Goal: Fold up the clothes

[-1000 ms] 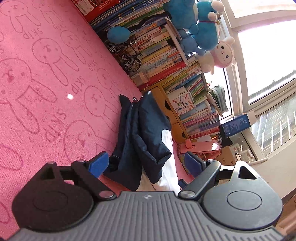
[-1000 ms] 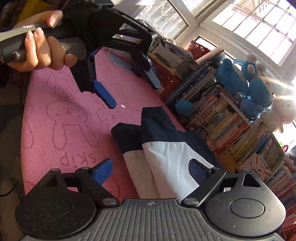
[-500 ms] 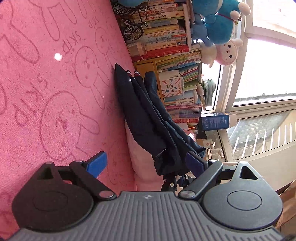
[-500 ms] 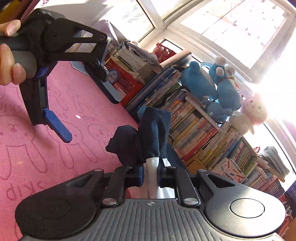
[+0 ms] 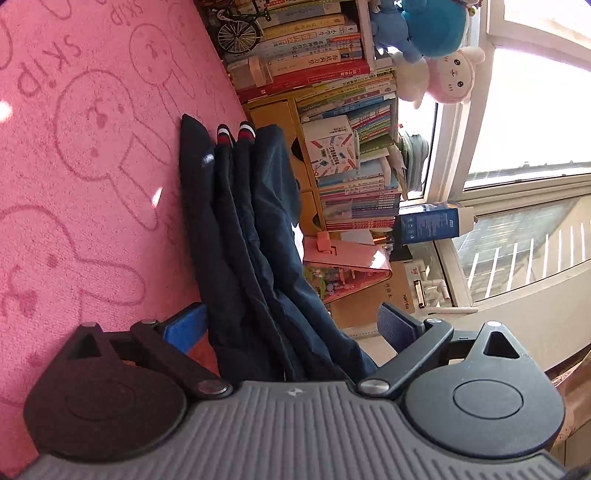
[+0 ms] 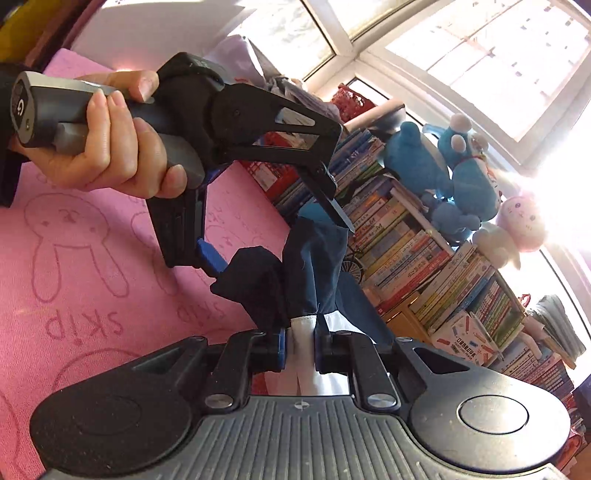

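Item: navy-and-white jacket (image 6: 321, 273), gathered in long hanging folds; white panel pinched at the near end, navy sleeves with red-white-striped cuffs (image 5: 236, 133) trailing down to the pink rabbit-print towel (image 5: 85, 155) covering the surface

Position: lifted at one end, far end touching the towel just beside the bookshelf (image 6: 417, 254); raised so, presumably, to let the cloth drape straight and bring its edges together before laying a fold

Right tool (image 6: 300, 349): narrow, clamped on the white hem; grip placed at the edge, likely to keep the layers stacked while suspended

Left tool (image 5: 291, 325): wide, blue pads either side of the hanging navy folds without pressing them; seen from the right wrist camera (image 6: 284, 243) straddling the upper bunch, one pad (image 6: 210, 256) against the dark fabric, held by the left hand (image 6: 110, 147); placed apparently to catch a second point on the cloth

Surroundings: blue plush toys (image 6: 469, 173), pink-white plush rabbit (image 5: 454, 74), miniature bicycle (image 5: 240, 29), all on or by the bookshelf, well apart from the work

Stage, judged: mid-fold, second grip not yet made
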### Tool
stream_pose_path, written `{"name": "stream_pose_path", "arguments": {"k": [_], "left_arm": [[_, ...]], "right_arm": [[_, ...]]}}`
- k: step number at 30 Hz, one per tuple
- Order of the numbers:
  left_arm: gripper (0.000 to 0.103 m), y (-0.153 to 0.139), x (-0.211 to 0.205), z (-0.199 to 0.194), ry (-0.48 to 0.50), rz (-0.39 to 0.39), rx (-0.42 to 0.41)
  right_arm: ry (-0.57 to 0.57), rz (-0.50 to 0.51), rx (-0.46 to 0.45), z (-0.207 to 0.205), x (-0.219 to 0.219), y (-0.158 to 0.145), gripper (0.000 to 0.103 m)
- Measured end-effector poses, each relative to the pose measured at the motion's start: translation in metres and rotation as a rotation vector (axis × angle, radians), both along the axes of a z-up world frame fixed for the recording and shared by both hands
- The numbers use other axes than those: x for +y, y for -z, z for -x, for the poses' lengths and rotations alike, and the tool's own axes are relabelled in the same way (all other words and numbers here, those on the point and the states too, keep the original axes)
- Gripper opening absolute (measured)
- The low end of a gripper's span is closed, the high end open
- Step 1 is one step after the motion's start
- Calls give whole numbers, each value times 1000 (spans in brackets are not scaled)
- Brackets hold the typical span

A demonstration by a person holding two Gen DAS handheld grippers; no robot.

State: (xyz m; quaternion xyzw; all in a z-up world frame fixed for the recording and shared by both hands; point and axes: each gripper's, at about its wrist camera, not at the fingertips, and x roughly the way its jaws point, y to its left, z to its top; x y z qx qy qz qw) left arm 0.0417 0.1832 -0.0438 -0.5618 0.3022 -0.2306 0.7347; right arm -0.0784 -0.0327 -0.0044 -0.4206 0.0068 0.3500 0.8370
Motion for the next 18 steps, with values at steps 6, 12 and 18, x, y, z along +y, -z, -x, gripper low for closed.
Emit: {"name": "stream_pose_path", "arguments": {"k": [6,12,18], "left_arm": [[103,-10,-15,-21,68,-104,36],[77,-16,-29,-28,78,-237,70],[41,-9,-21,-17,56,-268,105]], "right_arm": [[-37,16,10,5,0,10,16],[-51,-18,47,4,-4,11,16],[-74,-236,314,-16,-56,-19,62]]}}
